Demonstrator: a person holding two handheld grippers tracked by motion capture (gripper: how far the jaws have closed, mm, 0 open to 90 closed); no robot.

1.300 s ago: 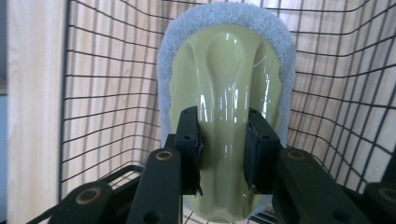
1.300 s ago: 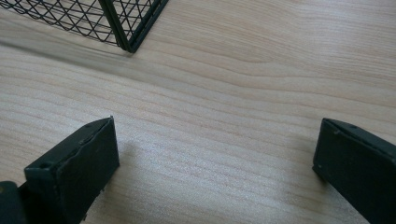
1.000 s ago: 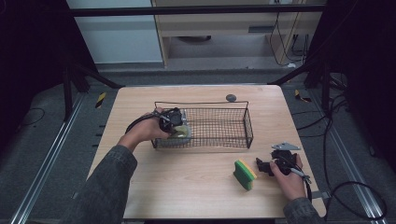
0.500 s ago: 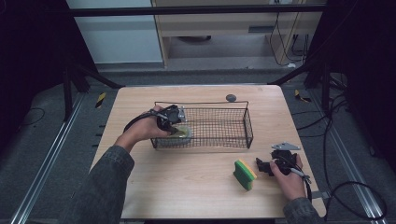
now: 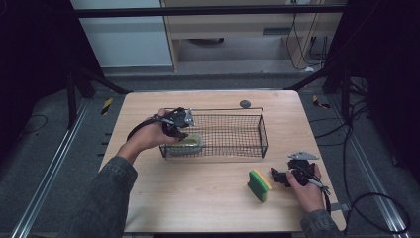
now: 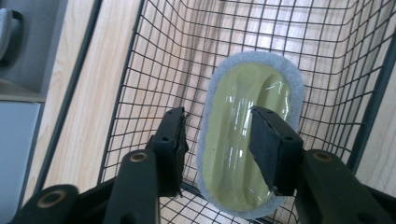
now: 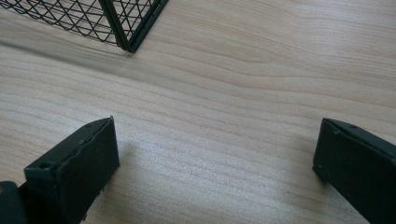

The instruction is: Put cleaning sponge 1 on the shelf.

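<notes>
Left tongs [image 6: 219, 140] hung over the left end of the wire basket [image 5: 257, 130], spread, jaws either side of the pale green sponge [image 6: 245, 140] yet apart from it. Lay flat on the basket floor, that sponge [image 5: 189, 143], white-edged and glossy, hard against the left wall. Right tongs [image 5: 278, 176] rested low on the worktop [image 5: 198, 198] at the near right, spread wide over bare wood, pinching nothing. Stood just left of them a second sponge [image 5: 260, 184], green with a yellow face, near but not touching. Sat beyond the basket's far rim a small dark round thing [image 5: 244, 103], too small to tell what.
</notes>
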